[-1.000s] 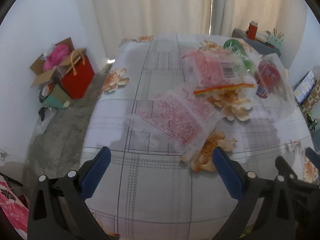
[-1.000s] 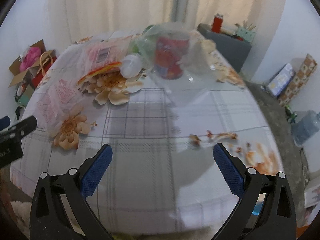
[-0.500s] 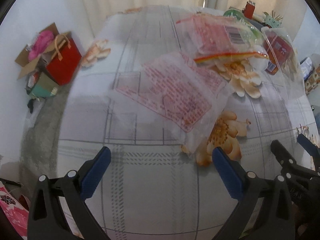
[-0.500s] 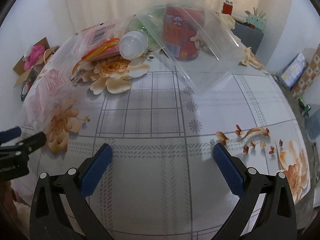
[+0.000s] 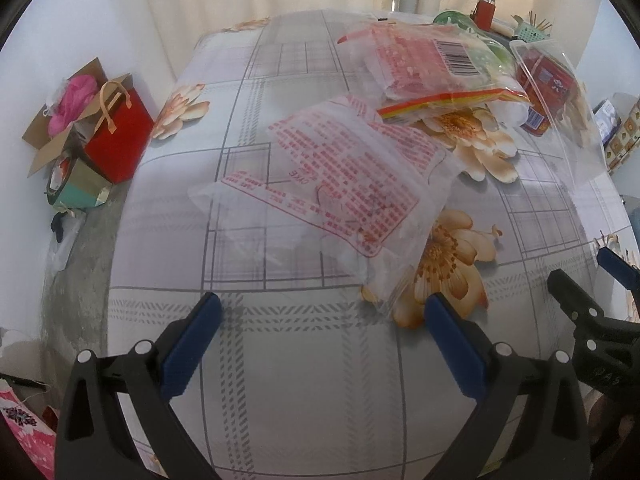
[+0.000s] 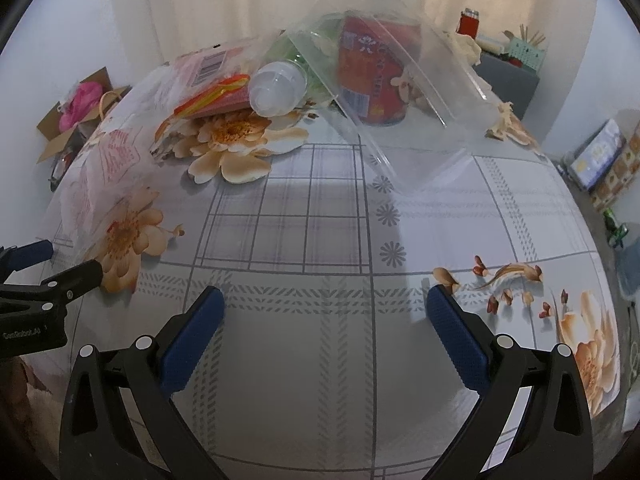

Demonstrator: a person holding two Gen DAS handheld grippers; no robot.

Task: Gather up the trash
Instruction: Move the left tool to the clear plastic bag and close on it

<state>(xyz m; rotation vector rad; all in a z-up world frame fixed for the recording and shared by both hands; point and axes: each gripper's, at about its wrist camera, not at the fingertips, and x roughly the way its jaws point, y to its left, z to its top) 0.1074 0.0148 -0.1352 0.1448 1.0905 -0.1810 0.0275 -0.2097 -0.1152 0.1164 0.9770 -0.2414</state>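
- Both grippers have come in a lot closer to the mess over the last second; the trash that sat far up the floral plaid tablecloth (image 6: 320, 216) now fills most of both views.
- Left gripper (image 5: 320, 320) is wide open, holding nothing, and its right blue pad now sits just beside the near corner of the thin clear plastic bag with red print (image 5: 340, 184).
- Right gripper (image 6: 324, 312) is also spread wide and empty, hovering over bare cloth, well short of the big clear zip bag (image 6: 408, 92) draped over the red can (image 6: 372, 76).
- The white bottle (image 6: 278, 88) and the red snack packet with a barcode (image 5: 424, 64) lie in the same heap.
- So nothing's collected yet, but I'd guess the printed bag is first up.
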